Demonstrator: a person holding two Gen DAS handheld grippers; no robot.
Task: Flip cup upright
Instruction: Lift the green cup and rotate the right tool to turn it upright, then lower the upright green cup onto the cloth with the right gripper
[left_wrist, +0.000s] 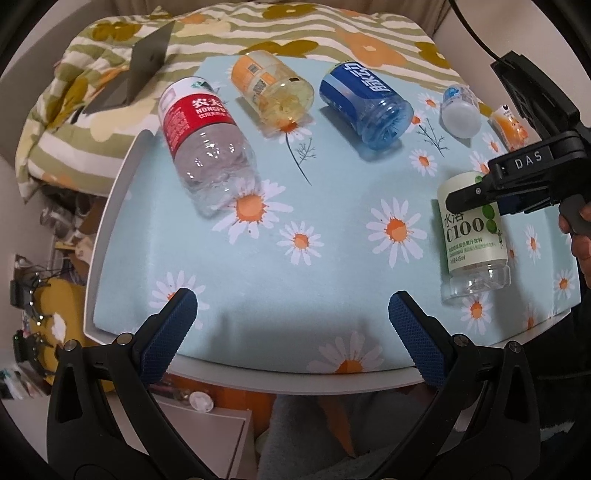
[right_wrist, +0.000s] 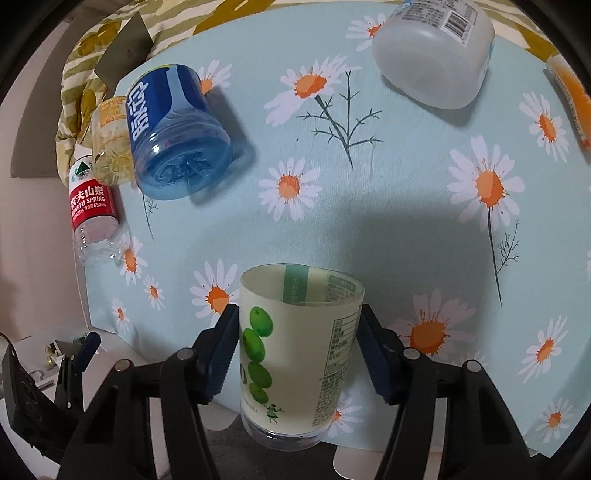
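A cup cut from a clear plastic bottle, with a pale label showing green fruit, is gripped by the right gripper between its blue ribbed pads, near the right edge of the daisy-printed cloth. The left gripper is held open above the near edge. A blue cup lies on its side farther away.

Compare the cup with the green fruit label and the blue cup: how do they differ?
The green-label cup stands upright, while the blue cup lies on its side on the daisy cloth. The right hand-held gripper is clamped on the green-label cup; nothing touches the blue cup. Both look like cut-off plastic bottles.
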